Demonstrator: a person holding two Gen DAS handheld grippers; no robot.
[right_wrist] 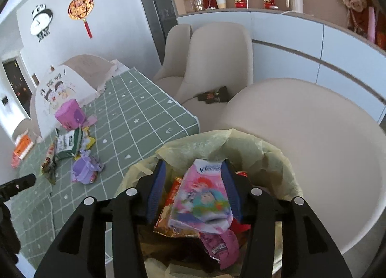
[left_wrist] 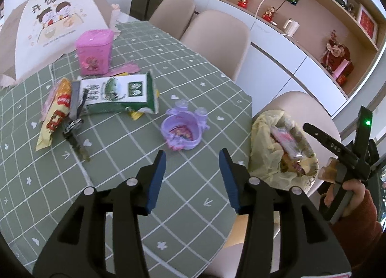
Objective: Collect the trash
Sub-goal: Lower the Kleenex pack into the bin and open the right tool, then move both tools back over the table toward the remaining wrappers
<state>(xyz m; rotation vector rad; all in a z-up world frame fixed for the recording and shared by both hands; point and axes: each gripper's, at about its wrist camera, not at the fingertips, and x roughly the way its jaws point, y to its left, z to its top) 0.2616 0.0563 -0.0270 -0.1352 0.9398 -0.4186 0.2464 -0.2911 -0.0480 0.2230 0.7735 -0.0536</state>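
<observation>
A: What's the biggest thing here?

B: The table [left_wrist: 135, 43], under a green checked cloth. On it, from large to small: a white cover with cartoon children [left_wrist: 51, 24] at the far end, a green-and-white bag [left_wrist: 115, 94] near the middle, a pink box [left_wrist: 94, 52] just behind that bag, a yellow snack pack [left_wrist: 56, 113] beside it, and a purple cup [left_wrist: 181, 130] nearer the table's edge.

A: And off the table?

B: A bin [right_wrist: 253, 154] lined in yellow plastic stands just past the table's near corner, in front of a beige chair [right_wrist: 313, 138].

A: What can't you make out?

B: The bin's own wall is hidden by the liner. Dark scraps beside the snack pack are too small to name. Something red lies in the purple cup, unclear what.

A: The claws?

B: The left gripper [left_wrist: 192, 157] hangs over the table near the cup, jaws wide apart, touching nothing. The right gripper [right_wrist: 194, 167] is over the bin, jaws spread, with a pink wrapper [right_wrist: 205, 196] between them; whether the pads [right_wrist: 229, 181] press it, I cannot tell. It lies atop the other trash.
</observation>
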